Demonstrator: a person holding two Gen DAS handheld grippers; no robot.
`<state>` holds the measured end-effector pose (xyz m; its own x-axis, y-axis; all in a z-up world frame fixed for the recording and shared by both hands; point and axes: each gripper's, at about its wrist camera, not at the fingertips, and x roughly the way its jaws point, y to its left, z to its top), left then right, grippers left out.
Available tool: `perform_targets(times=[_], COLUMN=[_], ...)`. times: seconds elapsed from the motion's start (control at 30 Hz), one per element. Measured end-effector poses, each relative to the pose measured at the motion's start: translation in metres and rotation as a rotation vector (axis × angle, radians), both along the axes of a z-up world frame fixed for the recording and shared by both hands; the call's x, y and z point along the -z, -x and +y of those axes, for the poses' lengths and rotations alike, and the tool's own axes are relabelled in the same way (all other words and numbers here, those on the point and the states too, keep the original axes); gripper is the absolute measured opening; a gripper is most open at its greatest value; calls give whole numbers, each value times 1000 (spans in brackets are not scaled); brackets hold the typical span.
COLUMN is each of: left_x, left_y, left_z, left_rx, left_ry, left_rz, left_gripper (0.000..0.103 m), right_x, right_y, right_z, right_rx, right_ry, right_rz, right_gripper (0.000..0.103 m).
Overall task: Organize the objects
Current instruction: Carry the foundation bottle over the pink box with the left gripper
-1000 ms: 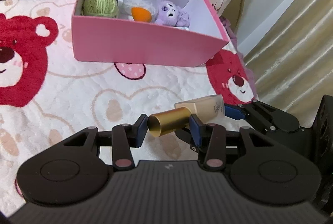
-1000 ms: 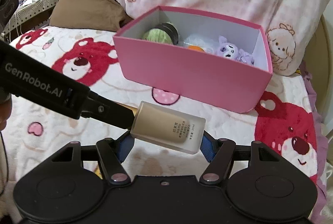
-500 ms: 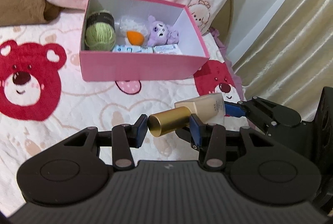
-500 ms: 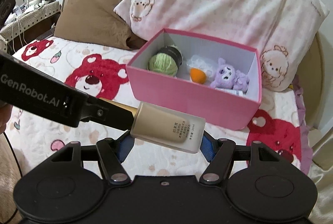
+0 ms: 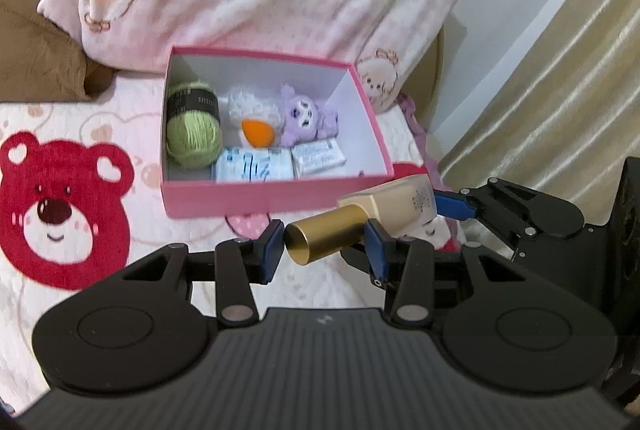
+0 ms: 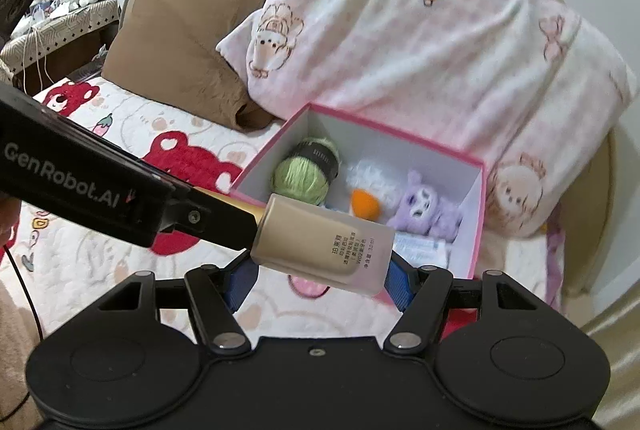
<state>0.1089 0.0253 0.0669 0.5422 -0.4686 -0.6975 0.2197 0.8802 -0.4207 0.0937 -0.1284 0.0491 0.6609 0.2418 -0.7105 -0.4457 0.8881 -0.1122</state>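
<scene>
Both grippers hold one beige foundation bottle with a gold cap, lifted above the bed in front of the pink box. My left gripper is shut on the gold cap. My right gripper is shut on the beige body, also seen in the left wrist view. The open box holds a green yarn ball, a white fluffy toy with an orange part, a purple plush and white packets.
The box rests on a white quilt with red bears. A pink pillow and a brown pillow lie behind it against the headboard. A beige curtain hangs at the right. A cluttered side table stands at far left.
Both grippers have risen with the bottle, so the box now shows from higher up and its contents are in full view. The grips are unchanged.
</scene>
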Motion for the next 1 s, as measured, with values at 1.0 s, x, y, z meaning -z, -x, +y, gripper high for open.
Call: perform_targets(times=[1.0], left_x=[150], left_y=[-177], left_z=[2], left_rx=[-121], left_ry=[88], left_rz=[238], left_gripper=[42], right_x=[132], right_y=[-195], right_z=[-5], right_rx=[57], right_ry=[25], right_rz=[366], right_gripper=[71])
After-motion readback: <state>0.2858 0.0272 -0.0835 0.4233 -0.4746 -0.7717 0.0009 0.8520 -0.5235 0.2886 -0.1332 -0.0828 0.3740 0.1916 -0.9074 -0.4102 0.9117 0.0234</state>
